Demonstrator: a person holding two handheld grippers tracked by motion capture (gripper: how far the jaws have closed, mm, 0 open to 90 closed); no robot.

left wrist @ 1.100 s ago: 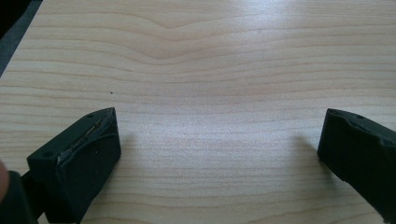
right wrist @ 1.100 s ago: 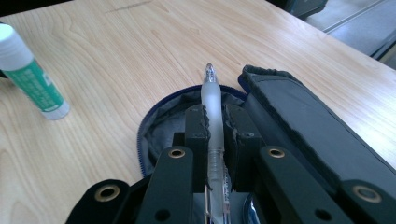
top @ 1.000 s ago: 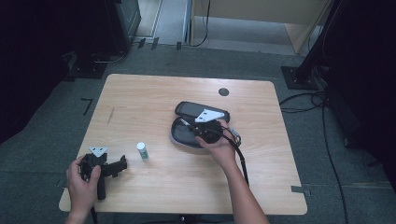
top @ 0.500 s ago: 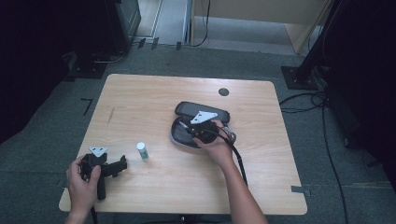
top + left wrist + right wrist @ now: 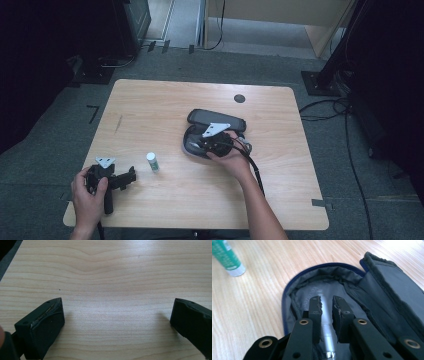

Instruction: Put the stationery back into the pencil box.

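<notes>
Closing further: right gripper [image 5: 326, 302] jaws around silver pen [image 5: 325, 315] in case [image 5: 384, 290].

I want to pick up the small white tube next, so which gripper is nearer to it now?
Left. The left gripper rests just beside the white tube, toward the table's near left corner. The right gripper is farther off, inside the open pouch.

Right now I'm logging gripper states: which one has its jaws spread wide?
The left gripper, jaws wide apart over bare table; the right gripper's nearly meet around a silver pen.
</notes>
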